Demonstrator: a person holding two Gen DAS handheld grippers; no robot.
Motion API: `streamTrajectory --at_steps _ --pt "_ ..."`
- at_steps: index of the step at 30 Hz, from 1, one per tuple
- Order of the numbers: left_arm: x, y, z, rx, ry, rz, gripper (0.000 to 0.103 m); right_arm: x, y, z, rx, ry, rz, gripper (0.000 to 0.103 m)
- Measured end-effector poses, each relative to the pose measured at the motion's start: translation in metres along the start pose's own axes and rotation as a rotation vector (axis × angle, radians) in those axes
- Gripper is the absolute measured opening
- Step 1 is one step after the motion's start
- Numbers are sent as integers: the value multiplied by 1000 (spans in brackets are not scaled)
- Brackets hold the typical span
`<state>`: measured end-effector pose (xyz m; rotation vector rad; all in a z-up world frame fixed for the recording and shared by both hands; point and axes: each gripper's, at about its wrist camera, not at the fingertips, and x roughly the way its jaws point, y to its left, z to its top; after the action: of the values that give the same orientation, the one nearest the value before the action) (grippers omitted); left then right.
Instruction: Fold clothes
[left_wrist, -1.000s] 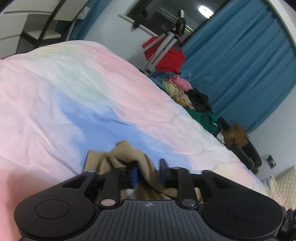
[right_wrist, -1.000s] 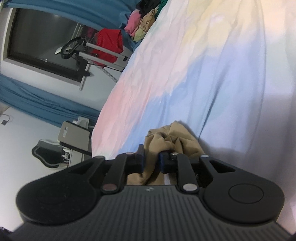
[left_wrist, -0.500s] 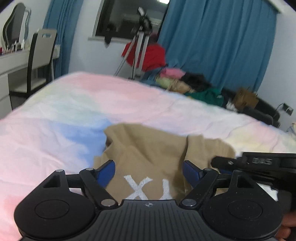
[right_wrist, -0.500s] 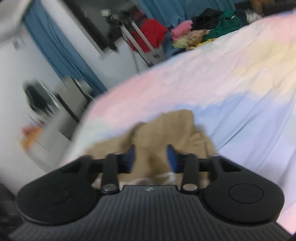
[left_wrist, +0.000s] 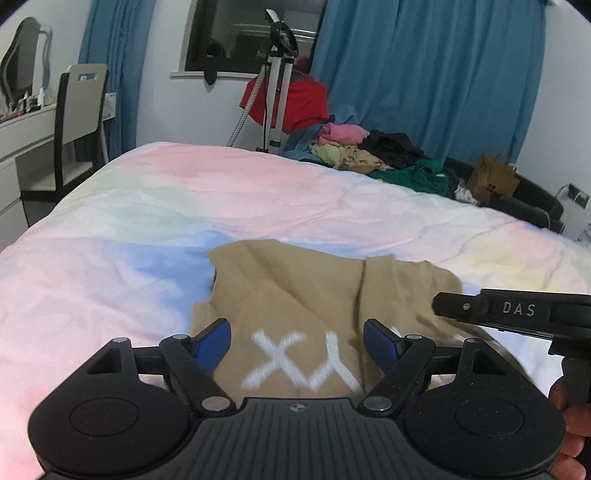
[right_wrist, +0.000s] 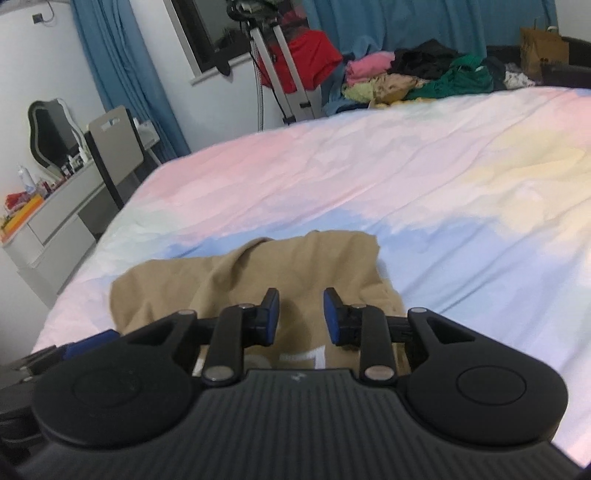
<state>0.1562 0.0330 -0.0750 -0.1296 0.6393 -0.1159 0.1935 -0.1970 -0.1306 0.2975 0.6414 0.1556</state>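
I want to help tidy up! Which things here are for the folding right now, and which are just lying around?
For the folding:
- tan shirt on the bed cover
- left tool, open
- right tool, open

Just lying around:
- pile of clothes beyond the bed
- red garment on the stand
- chair
- brown paper bag

Even, soft indoor light, faint shadows, fisheye-curved edges, slight foreground blur
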Motion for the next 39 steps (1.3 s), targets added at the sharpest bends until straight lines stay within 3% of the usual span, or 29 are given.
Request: streamTrajectory --at_steps 7,13,18,24,27,35,39 --pt "-35 -2 -23 -15 24 8 81 -43 1 -15 -4 -17 -16 30" --pt "-23 7 -30 -77 87 -6 83 -26 -2 -28 -42 62 -60 29" --pt "-44 11 -24 -126 93 -27 81 -21 -2 -34 -45 76 -70 29" --pt "-75 31 -30 -386 68 -159 82 -20 -4 -34 -31 74 -68 29" --pt "-73 41 -36 -505 123 -243 82 -20 -4 -34 -21 74 -68 29" --pt "-46 47 -55 -598 243 -248 81 -20 -5 -35 -3 71 -70 27" --pt "-20 59 -68 -690 181 -167 81 -20 -7 -35 24 71 -67 27"
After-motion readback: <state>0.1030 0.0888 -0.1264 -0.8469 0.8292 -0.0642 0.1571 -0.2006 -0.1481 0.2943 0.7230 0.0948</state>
